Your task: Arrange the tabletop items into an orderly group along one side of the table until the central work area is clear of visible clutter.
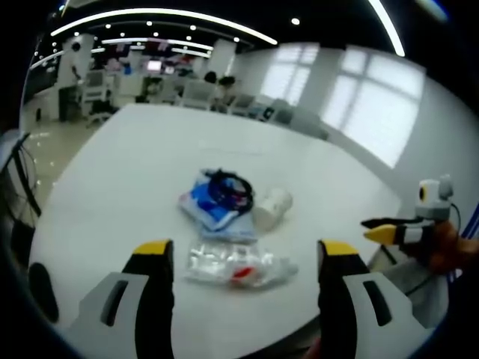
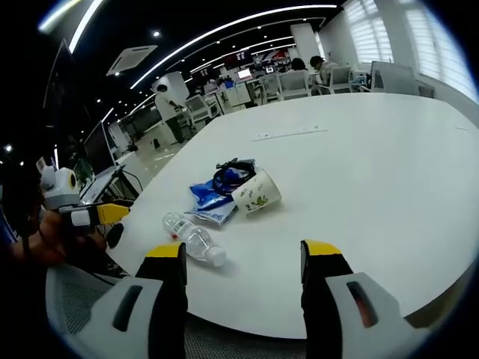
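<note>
Hovering wide open, both tongs are best lowered squarely over the bottle near the worktop edge, gripped mid-body.

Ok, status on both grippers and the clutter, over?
Left gripper open, empty. Right gripper open, empty. Bottle, blue packet, cable and tipped cup clustered mid-table, untouched. Nothing blocking.

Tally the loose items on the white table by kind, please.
Clear plastic bottle lying on its side: 1
White paper cup on its side: 1
Blue plastic packet: 1
Black coiled cable on the packet: 1
Total: 4
</note>
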Motion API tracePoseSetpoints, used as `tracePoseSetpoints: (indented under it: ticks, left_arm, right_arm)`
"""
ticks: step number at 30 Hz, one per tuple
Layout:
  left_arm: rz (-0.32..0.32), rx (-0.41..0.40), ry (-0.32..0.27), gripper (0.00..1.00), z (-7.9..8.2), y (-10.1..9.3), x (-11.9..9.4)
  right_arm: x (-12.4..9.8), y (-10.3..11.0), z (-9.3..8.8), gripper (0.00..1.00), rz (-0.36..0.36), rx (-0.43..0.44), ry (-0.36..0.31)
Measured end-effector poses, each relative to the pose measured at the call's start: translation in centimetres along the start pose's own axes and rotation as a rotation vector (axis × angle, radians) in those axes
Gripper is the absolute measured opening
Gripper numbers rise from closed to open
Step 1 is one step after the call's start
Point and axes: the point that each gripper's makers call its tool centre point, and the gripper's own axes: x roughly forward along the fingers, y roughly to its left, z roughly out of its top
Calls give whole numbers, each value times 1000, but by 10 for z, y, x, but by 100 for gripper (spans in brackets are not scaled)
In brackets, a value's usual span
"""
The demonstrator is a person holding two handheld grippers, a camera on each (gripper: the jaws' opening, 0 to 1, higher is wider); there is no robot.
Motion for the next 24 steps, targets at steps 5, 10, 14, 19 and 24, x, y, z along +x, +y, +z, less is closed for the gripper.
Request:
tracePoseSetpoints:
  ticks: [5, 10, 14, 19, 24]
  left_arm:
    - [2, 0, -2, 75, 1, 1, 0]
    - [4, -2, -3, 75, 1, 1, 0]
    - [3, 0, -1, 75, 0, 1, 0]
    - [4, 0, -2, 75, 0, 1, -1]
    - [5, -3, -8, 75, 2, 2, -2]
  right_arm:
    - [0, 0, 0, 62, 2, -1, 0]
    - [0, 0, 0, 62, 2, -2, 2]
    - [-1, 0, -1, 62, 2, -1, 3]
    - [0, 1, -1, 62, 4, -1, 3]
    - [0, 2, -1, 62, 5, -6, 5]
